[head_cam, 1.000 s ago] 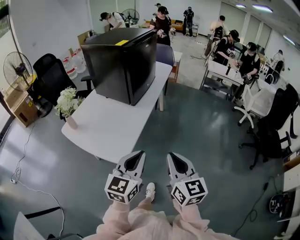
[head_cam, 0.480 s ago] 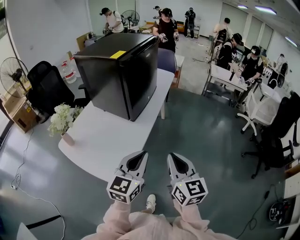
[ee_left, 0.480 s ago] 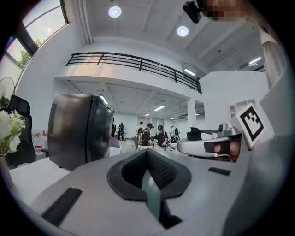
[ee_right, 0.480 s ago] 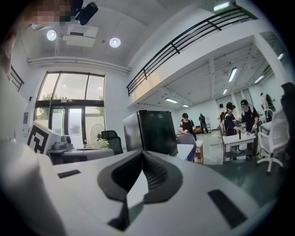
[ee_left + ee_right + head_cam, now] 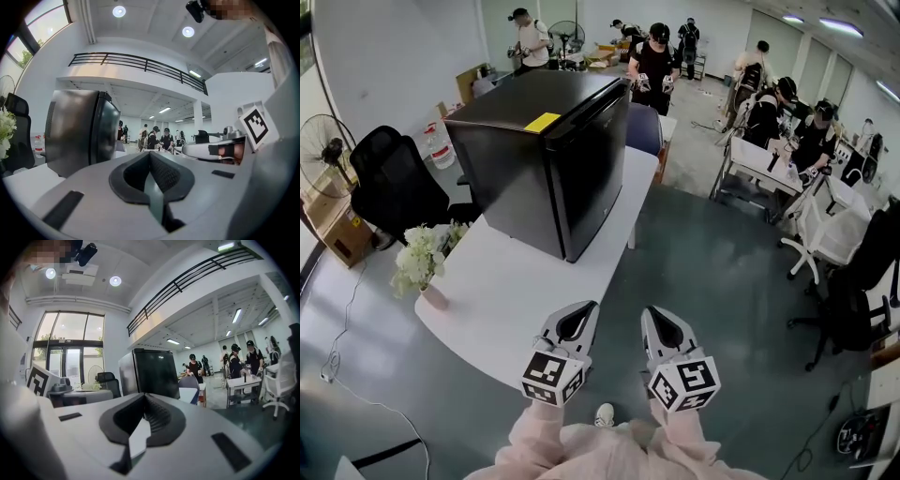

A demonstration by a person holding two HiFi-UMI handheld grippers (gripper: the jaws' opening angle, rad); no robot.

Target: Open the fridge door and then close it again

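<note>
Table (image 5: pixel 516 281): it looks nearer than a second ago, so the person is walking up to it.
Fridge (image 5: pixel 544 155): black, stands on the table, looks bigger now, still well apart from both grippers.
Door (image 5: pixel 598 159): shut, not touched; the opening has not begun, I think.
Left gripper (image 5: pixel 581 311): jaws closed, empty.
Right gripper (image 5: pixel 654 315): jaws closed, empty.
</note>
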